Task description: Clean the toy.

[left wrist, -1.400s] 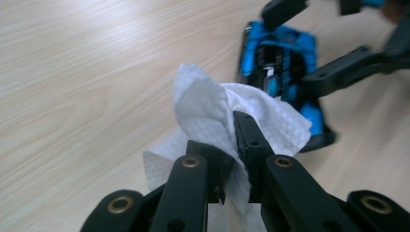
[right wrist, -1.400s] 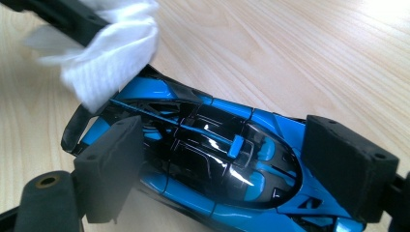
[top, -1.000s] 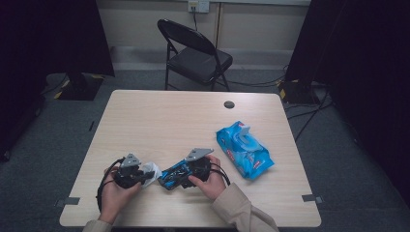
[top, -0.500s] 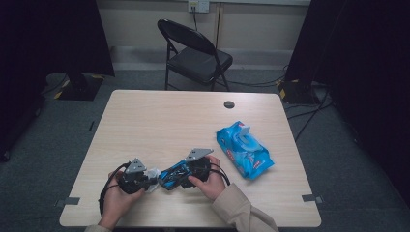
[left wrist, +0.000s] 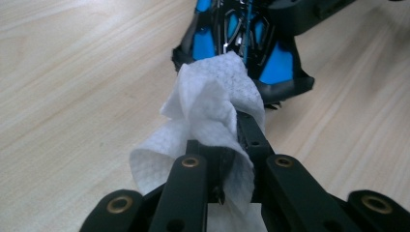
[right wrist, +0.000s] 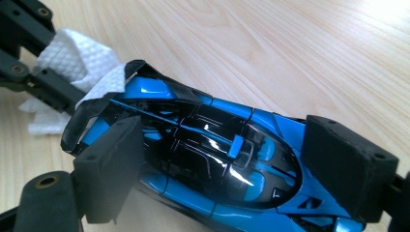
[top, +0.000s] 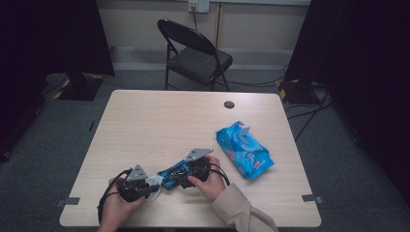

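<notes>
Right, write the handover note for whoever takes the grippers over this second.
Left gripper: jaws shut on a crumpled white wipe, pressed against one end of the toy car.
Right gripper: jaws clamped on the sides of the blue-and-black toy car, holding it low over the table near the front edge.
Pack of wet wipes: lying on the table off to the right, flap up.
Done: wipe pulled out, car gripped, wiping begun at that end.
Left: probably the rest of the car's body, then set car and wipe down.
</notes>
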Demonstrator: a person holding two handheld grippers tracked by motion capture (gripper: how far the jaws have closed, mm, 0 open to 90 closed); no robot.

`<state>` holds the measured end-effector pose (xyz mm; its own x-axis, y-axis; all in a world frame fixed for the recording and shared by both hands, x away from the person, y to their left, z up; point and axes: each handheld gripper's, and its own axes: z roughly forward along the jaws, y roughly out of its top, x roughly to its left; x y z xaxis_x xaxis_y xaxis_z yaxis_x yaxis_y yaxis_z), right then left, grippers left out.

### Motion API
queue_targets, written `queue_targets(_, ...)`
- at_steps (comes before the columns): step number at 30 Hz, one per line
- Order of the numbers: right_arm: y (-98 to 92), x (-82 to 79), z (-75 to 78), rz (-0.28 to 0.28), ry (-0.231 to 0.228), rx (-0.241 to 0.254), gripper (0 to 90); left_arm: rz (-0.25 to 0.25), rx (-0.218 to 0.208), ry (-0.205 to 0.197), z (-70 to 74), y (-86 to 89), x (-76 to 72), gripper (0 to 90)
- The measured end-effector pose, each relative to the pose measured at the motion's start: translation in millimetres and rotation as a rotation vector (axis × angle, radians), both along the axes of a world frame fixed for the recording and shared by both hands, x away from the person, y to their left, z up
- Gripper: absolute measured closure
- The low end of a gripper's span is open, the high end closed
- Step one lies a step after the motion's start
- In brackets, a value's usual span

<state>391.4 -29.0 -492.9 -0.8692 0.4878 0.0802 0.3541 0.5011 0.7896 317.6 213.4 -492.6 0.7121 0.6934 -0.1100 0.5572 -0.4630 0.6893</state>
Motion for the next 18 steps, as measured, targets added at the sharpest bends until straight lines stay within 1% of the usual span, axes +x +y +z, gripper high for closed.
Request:
queue_targets(2,-0.1,-0.1,-0.2,-0.002,-0.001,0.001,14.8,0.004,-0.003,-0.003,-0.4,-1.6,-3.2,83.5)
queue_targets(10,0.1,-0.3,-0.2,-0.003,-0.002,0.001,14.7,-0.013,-0.007,0.004,-0.2,-6.1,-9.6,83.6)
queue_targets(11,0.2,-0.4,-0.2,-0.003,-0.002,0.002,14.7,-0.026,-0.009,0.005,-0.1,-8.7,-12.3,83.6)
queue_targets(14,0.1,-0.4,-0.3,-0.004,-0.002,0.002,14.7,-0.037,-0.010,0.008,0.0,-13.7,-15.7,83.6)
queue_targets(16,0.1,-0.4,-0.3,-0.003,-0.002,0.002,14.7,-0.046,-0.003,0.003,0.3,-17.2,-17.2,83.6)
queue_targets(18,-0.3,0.0,-0.1,-0.004,0.000,0.000,14.7,-0.056,-0.009,0.008,0.3,-20.1,-18.2,83.7)
